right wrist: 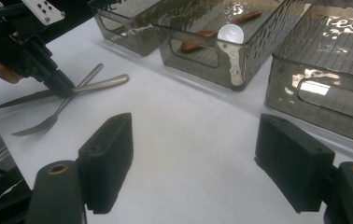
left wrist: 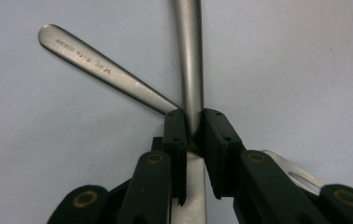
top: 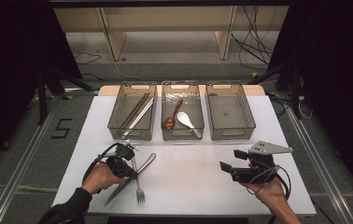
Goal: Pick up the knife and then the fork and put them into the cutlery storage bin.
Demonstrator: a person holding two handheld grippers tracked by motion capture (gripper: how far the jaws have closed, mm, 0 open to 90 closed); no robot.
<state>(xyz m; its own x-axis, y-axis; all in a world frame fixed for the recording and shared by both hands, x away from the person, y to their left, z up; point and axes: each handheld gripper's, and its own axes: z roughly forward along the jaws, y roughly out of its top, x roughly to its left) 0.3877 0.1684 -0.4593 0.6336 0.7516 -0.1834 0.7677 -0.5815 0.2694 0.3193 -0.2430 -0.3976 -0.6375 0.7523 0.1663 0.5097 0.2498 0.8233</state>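
Observation:
A steel knife [top: 147,162] and a fork [top: 139,189] lie crossed on the white table at the front left. My left gripper [top: 130,171] is shut on the knife where the two cross. In the left gripper view the pads [left wrist: 177,126] pinch the knife [left wrist: 188,56], which runs straight up. The fork's engraved handle [left wrist: 104,72] slants off to the upper left. The right gripper view shows the left gripper [right wrist: 65,88] on that crossing. My right gripper [top: 230,160] hovers open at the front right, with bare table between its pads [right wrist: 109,154].
Three clear grey bins stand in a row at the back of the table. The left bin [top: 114,116] holds chopsticks [top: 137,112]. The middle bin [top: 165,135] holds a brown spoon [top: 171,119] and a white spoon [top: 186,121]. The right bin [top: 230,112] is empty.

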